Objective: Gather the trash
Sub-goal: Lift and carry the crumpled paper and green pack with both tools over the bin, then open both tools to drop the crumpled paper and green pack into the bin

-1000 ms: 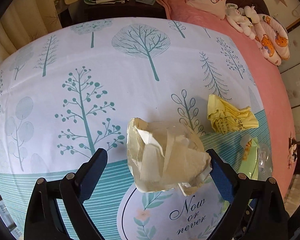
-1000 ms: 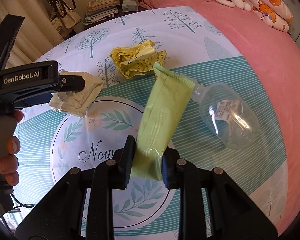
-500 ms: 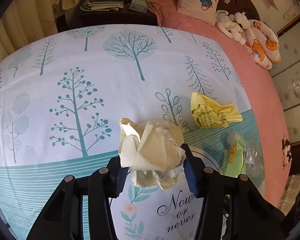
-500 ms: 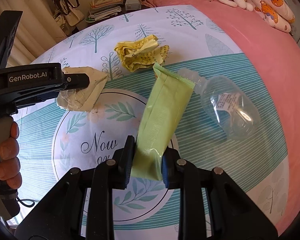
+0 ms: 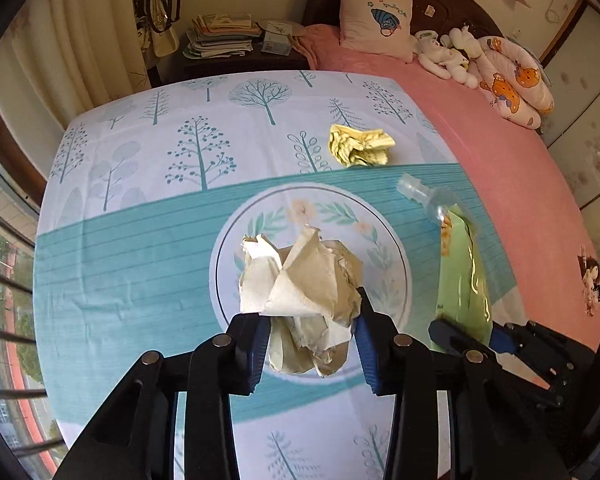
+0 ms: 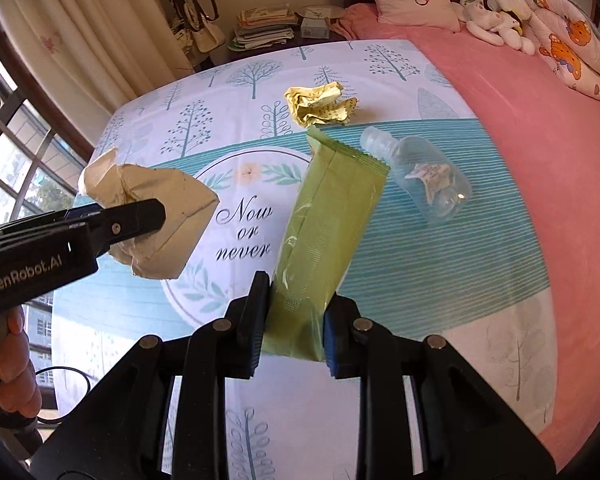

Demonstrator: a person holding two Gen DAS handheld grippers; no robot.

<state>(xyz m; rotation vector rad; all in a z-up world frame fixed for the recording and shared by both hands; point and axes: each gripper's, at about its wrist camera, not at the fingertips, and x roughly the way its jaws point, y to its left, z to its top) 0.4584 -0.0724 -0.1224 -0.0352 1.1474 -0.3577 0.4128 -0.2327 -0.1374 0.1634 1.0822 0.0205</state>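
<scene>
A crumpled beige paper ball (image 5: 300, 280) hangs above the tree-print bedspread (image 5: 140, 248), with my left gripper (image 5: 310, 320) closing on it and both pads pressing its sides. The right wrist view shows that same paper ball (image 6: 168, 208) off the bed at the left. My right gripper (image 6: 296, 312) is shut on the lower end of a green wrapper (image 6: 324, 232), which is lifted and slants up. A crumpled yellow paper (image 6: 320, 104) and a clear plastic bottle (image 6: 420, 172) lie on the bedspread beyond.
A pink sheet (image 6: 540, 152) covers the bed's right side, with a pillow (image 5: 374, 20) and plush toys (image 5: 452, 54) at the headboard. A nightstand with stacked papers (image 5: 220, 38) and curtains (image 5: 88, 48) stand behind. A hand (image 6: 12, 360) holds the left gripper's handle.
The left jaws went from wide open around the beige paper to clamped on it and lifted it off the bed, back toward the circle print. The right gripper rose with the green wrapper.
</scene>
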